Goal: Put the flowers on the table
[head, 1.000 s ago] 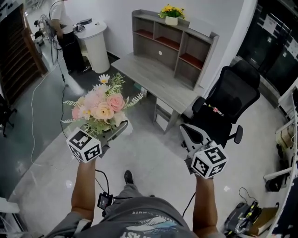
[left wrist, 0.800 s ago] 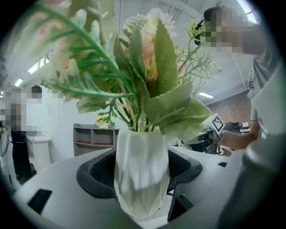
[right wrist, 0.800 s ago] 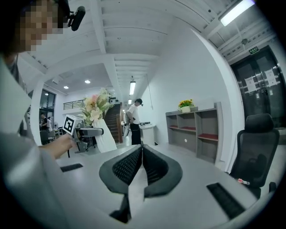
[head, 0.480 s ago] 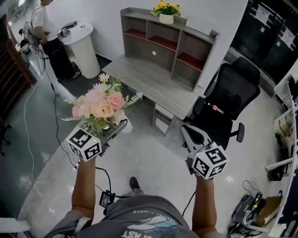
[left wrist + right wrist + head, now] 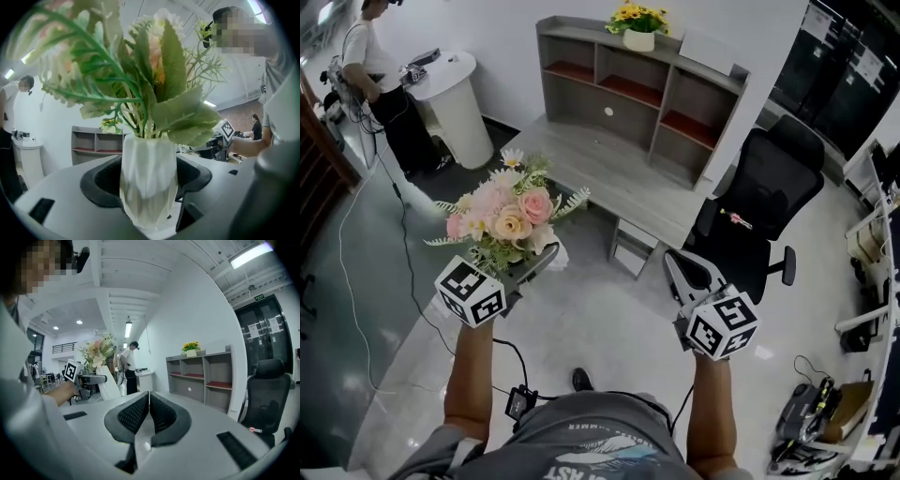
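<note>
A bunch of pink and cream flowers [image 5: 502, 216] stands in a white faceted vase [image 5: 149, 180]. My left gripper [image 5: 534, 262] is shut on the vase, its black pads [image 5: 101, 180] pressing the vase's sides, and holds it upright in the air. In the left gripper view the leaves fill the upper half. The grey table [image 5: 609, 173] lies ahead, beyond the flowers. My right gripper [image 5: 689, 277] is held level at the right with its jaws shut and nothing between them; in the right gripper view [image 5: 149, 404] the pads meet.
On the table's far side stands a grey shelf unit [image 5: 637, 89] with a pot of yellow flowers [image 5: 637, 23] on top. A black office chair [image 5: 750, 216] sits right of the table. A person [image 5: 380, 84] stands by a white round stand [image 5: 455, 94] at the far left.
Both grippers and I have moved forward across the floor toward the table. The vase stays in the left gripper. The right gripper stays shut.
</note>
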